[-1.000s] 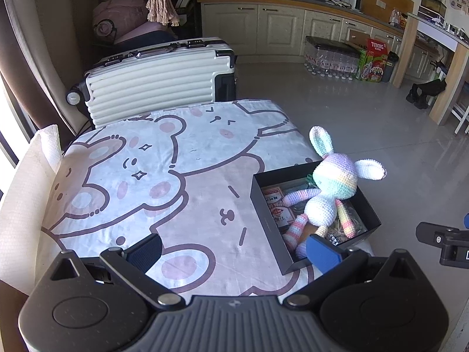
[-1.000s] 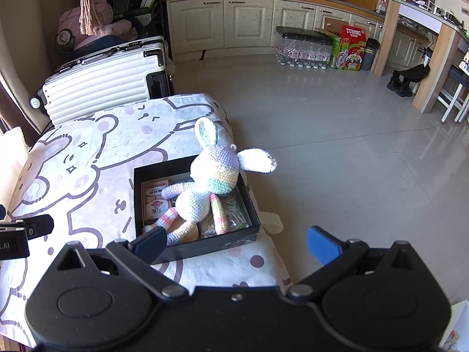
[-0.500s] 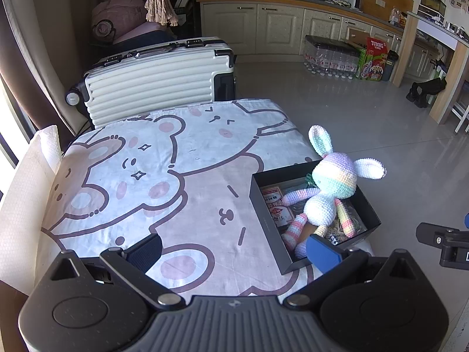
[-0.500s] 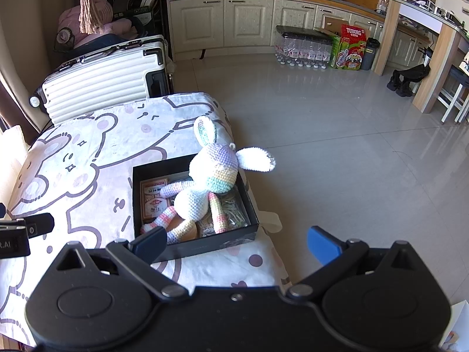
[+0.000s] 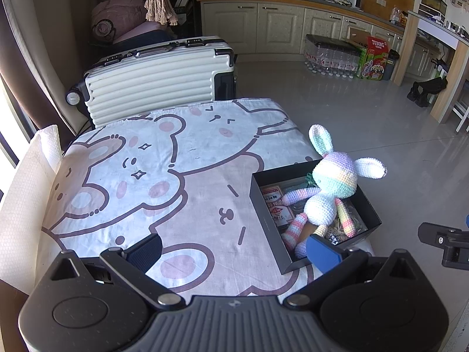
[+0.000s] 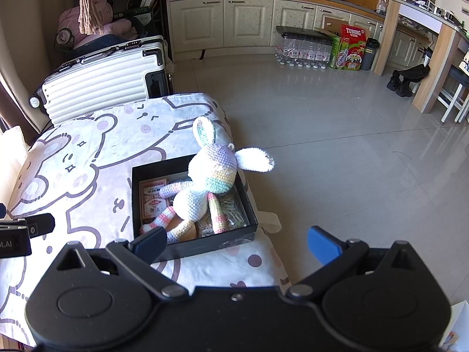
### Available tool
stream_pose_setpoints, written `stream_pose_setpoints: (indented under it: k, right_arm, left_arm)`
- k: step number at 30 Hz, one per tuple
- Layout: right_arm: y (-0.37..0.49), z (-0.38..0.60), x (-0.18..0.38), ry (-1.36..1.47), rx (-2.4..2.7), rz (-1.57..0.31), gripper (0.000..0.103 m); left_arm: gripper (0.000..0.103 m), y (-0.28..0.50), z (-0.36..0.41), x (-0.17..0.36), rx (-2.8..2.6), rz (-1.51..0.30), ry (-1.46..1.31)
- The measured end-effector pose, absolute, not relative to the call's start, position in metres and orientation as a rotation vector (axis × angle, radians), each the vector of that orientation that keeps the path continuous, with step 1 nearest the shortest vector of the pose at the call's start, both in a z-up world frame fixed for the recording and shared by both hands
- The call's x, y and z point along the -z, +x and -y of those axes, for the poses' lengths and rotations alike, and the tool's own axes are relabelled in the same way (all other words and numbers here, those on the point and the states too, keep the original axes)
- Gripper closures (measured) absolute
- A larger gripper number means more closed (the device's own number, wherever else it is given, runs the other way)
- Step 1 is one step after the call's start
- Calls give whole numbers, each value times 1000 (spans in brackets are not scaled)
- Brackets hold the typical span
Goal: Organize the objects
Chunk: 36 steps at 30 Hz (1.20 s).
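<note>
A pastel crocheted bunny (image 5: pixel 328 196) (image 6: pixel 205 184) lies in an open black box (image 5: pixel 259 202) (image 6: pixel 136 202) at the right edge of a table with a bear-print cloth (image 5: pixel 152 176) (image 6: pixel 73 161). Under it lie red card packs (image 5: pixel 274 205) (image 6: pixel 152 202) and small items. My left gripper (image 5: pixel 234 249) is open and empty, above the cloth's near edge, left of the box. My right gripper (image 6: pixel 236 242) is open and empty, above the box's near right corner.
A white suitcase (image 5: pixel 158 79) (image 6: pixel 99 79) stands behind the table. A white cushion (image 5: pixel 32 176) lies along the left edge. Grey floor spreads to the right, with bottled water packs (image 6: pixel 302 48), a carton and kitchen cabinets at the back.
Almost nothing has moved. The right wrist view has shifted very slightly toward the box. Both grippers stay open.
</note>
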State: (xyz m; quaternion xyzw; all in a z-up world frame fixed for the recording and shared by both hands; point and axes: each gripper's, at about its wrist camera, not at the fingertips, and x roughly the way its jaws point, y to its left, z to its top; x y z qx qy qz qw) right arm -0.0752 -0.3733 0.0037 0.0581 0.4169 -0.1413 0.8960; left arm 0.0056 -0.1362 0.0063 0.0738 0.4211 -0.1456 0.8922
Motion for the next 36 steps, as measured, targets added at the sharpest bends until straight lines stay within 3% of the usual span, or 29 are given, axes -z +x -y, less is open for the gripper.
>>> stream_pose_setpoints:
  k: [36]
  right_arm:
    - [-75,374,-4,121,293,-865,0]
  left_arm:
    - [0,5,136,-3,304,-883,154]
